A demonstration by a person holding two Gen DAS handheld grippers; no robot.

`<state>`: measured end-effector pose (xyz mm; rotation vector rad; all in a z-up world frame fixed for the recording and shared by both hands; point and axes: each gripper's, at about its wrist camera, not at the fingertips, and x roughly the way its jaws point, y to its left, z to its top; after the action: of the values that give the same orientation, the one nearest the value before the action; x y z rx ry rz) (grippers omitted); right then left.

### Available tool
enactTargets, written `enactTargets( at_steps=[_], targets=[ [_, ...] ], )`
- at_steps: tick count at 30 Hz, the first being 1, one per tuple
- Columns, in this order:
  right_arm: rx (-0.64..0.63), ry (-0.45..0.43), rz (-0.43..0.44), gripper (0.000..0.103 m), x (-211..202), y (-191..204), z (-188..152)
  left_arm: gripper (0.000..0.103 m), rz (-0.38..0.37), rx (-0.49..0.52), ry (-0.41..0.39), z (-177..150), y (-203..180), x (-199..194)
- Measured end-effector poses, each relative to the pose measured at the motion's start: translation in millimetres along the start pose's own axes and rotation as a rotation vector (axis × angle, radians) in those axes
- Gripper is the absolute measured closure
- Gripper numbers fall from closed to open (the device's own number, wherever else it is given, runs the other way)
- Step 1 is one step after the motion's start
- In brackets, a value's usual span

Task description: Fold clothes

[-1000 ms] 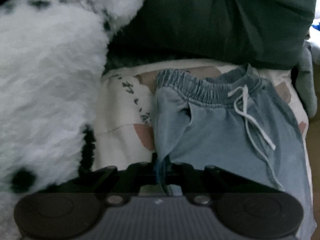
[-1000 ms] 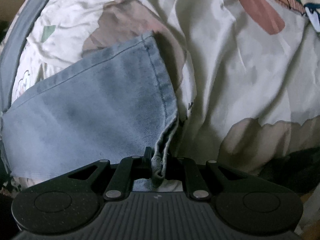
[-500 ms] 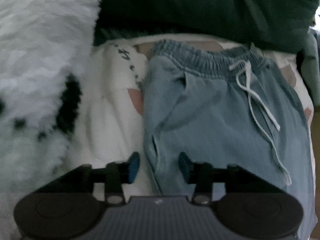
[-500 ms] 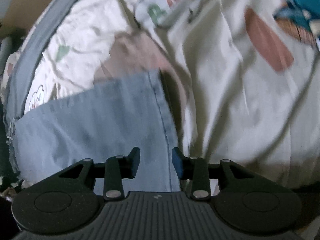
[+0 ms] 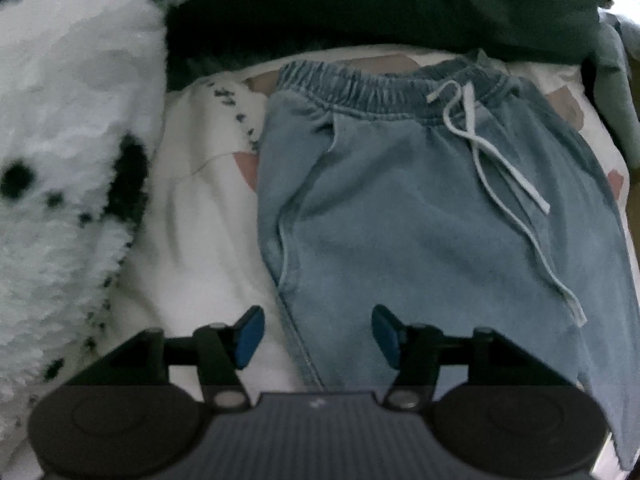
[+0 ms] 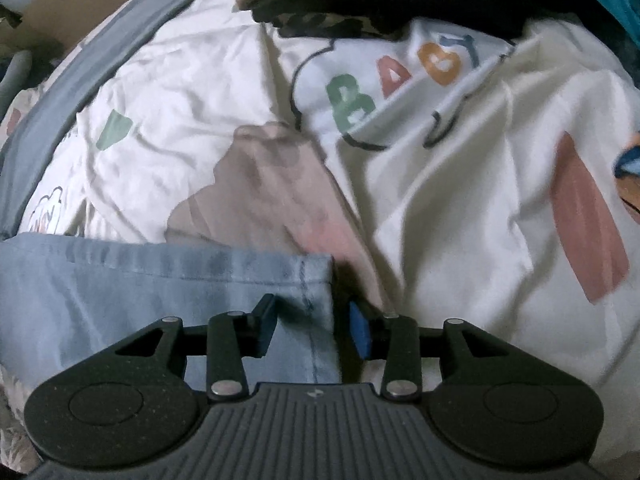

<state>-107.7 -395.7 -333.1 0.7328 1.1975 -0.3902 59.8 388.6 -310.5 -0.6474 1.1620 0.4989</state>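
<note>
Left wrist view: a fluffy spotted blanket (image 5: 60, 140) was seen at 9 o'clock, a dark pillow (image 5: 380, 0) at 12. The blue pants (image 5: 420, 220) were laid flat on the printed sheet (image 5: 200, 220). The left gripper (image 5: 318, 334) was opened wide over their edge. The right gripper (image 6: 312, 330) was opened around the hem (image 6: 312, 276), nothing held.

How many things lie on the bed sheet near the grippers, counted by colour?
Light blue: 1, the denim trousers.
Dark green: 1, a garment.
White with black spots: 1, a fluffy plush.
Total: 3.
</note>
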Motion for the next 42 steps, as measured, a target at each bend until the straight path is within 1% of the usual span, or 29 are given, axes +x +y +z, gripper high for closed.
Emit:
enactTargets(
  at_steps=[2, 3, 4, 7, 10, 14, 17, 19, 22, 27, 28, 32, 33, 34, 36, 39, 42],
  targets=[
    [-0.015, -0.009, -0.006, 0.058, 4, 4, 1, 0.041, -0.003, 0.019, -0.005, 4, -7, -4],
    [-0.024, -0.013, -0.011, 0.069, 6, 5, 0, 0.041, -0.005, 0.030, -0.009, 6, -11, -5],
    [-0.034, -0.015, -0.017, 0.088, 7, 7, 0, 0.041, -0.010, 0.037, -0.014, 8, -16, -7],
    [-0.046, -0.017, -0.036, 0.091, 3, 8, 0, 0.041, -0.027, 0.062, -0.027, 13, -32, -10],
    [-0.051, -0.039, -0.048, 0.093, -12, 9, 0, 0.041, -0.063, 0.103, -0.029, 13, -55, -7],
    [-0.059, -0.058, -0.077, 0.094, -26, 11, 1, 0.043, -0.159, 0.170, -0.010, 3, -96, 2],
    [-0.055, -0.060, -0.105, 0.094, -30, 14, 0, 0.049, -0.232, 0.244, 0.023, -11, -135, 13],
    [-0.043, -0.051, -0.124, 0.094, -28, 16, 0, 0.057, -0.252, 0.291, 0.030, -17, -154, 20],
    [-0.037, -0.042, -0.137, 0.094, -25, 17, -1, 0.067, -0.281, 0.360, 0.041, -26, -183, 30],
    [-0.049, -0.028, -0.143, 0.094, -27, 19, -1, 0.076, -0.331, 0.476, 0.059, -42, -232, 47],
    [-0.050, -0.025, -0.145, 0.094, -27, 19, -1, 0.077, -0.336, 0.498, 0.059, -44, -240, 50],
    [-0.045, -0.018, -0.151, 0.094, -29, 21, -2, 0.077, -0.326, 0.564, 0.050, -48, -254, 59],
    [-0.045, -0.015, -0.153, 0.094, -29, 21, -2, 0.079, -0.323, 0.578, 0.051, -50, -257, 61],
    [-0.047, -0.012, -0.154, 0.094, -29, 21, -2, 0.085, -0.317, 0.589, 0.054, -51, -258, 64],
    [-0.051, -0.006, -0.155, 0.094, -28, 22, -2, 0.090, -0.288, 0.605, 0.076, -54, -258, 73],
    [-0.054, 0.003, -0.157, 0.094, -27, 22, -3, 0.091, -0.236, 0.627, 0.125, -59, -254, 85],
    [-0.056, 0.011, -0.159, 0.093, -26, 22, -2, 0.090, -0.212, 0.645, 0.137, -61, -256, 86]
  ],
)
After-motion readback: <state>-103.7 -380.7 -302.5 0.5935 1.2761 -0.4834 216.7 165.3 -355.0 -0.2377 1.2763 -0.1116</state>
